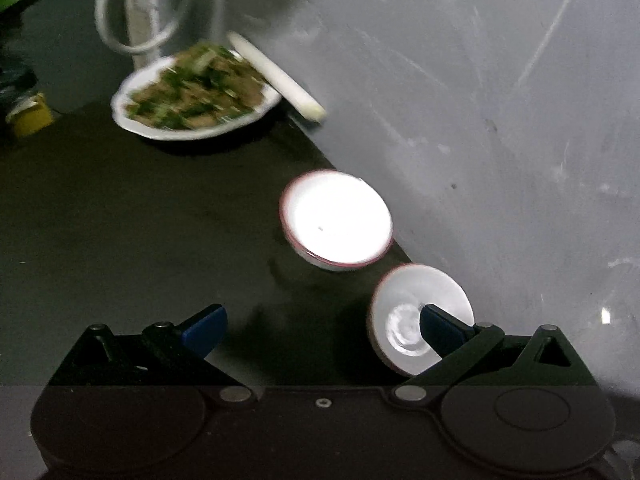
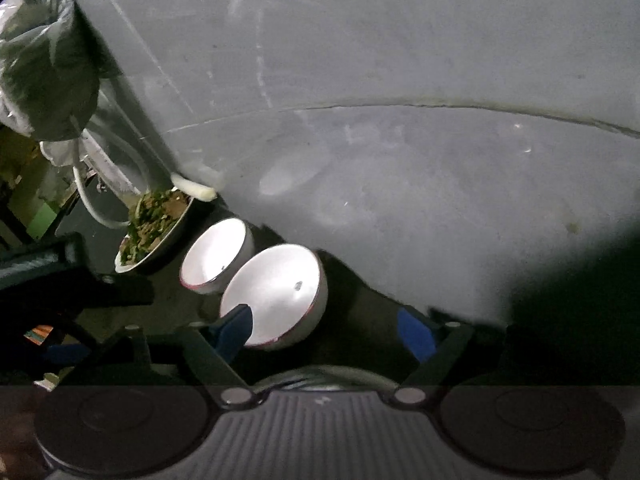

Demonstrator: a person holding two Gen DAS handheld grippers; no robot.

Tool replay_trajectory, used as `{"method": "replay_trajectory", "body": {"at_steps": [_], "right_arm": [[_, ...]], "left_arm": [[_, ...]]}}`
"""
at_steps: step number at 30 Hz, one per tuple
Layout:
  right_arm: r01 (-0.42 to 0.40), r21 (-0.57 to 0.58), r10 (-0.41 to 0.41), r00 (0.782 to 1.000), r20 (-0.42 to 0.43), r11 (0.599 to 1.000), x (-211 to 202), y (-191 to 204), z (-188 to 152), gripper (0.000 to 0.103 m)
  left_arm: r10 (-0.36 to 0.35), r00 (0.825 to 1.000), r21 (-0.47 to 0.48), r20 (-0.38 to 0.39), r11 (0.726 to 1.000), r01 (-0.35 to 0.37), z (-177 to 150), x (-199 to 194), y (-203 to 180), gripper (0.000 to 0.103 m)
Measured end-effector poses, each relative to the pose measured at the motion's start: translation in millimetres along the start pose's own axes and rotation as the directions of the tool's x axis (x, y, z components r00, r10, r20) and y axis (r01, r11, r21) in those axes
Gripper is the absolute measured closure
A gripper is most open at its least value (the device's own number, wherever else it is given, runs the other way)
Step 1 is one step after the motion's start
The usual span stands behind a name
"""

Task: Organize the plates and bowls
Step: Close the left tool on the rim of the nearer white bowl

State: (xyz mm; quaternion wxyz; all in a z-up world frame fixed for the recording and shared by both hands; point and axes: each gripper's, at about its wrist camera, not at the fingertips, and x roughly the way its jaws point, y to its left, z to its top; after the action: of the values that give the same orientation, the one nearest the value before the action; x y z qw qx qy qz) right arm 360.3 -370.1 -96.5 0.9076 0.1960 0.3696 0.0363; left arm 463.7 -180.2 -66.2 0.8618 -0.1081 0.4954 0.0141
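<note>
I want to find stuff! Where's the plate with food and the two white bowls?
plate of food (image 1: 196, 94), left wrist view, on the food.
far bowl (image 1: 336, 218), left wrist view, its inside.
near bowl (image 2: 276, 292), right wrist view, its inside.

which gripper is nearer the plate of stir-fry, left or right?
Neither clearly. The plate of stir-fry lies far ahead of the open left gripper, past both bowls. For the open right gripper the plate is also beyond both bowls, off to its left.

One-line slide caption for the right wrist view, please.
Open right tongs near the nearer of two white bowls beside a plate of food on a dark table.
</note>
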Motion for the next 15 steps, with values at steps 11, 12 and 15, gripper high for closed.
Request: {"method": "replay_trajectory", "body": {"at_steps": [11, 12, 15], "right_arm": [[-0.021, 0.008, 0.021, 0.997, -0.072, 1.000, 16, -5, 2, 0.043], [-0.025, 0.010, 0.026, 0.997, -0.074, 1.000, 17, -5, 2, 0.043], [-0.038, 0.010, 0.038, 0.996, -0.086, 0.999, 20, -4, 4, 0.048]], "left_arm": [[-0.050, 0.997, -0.014, -0.060, 0.999, 0.049, -3, 30, -4, 0.032], [-0.059, 0.996, -0.015, -0.070, 0.998, 0.058, -3, 33, -4, 0.039], [-0.085, 0.992, -0.007, -0.094, 0.996, 0.085, -4, 40, -7, 0.065]]}}
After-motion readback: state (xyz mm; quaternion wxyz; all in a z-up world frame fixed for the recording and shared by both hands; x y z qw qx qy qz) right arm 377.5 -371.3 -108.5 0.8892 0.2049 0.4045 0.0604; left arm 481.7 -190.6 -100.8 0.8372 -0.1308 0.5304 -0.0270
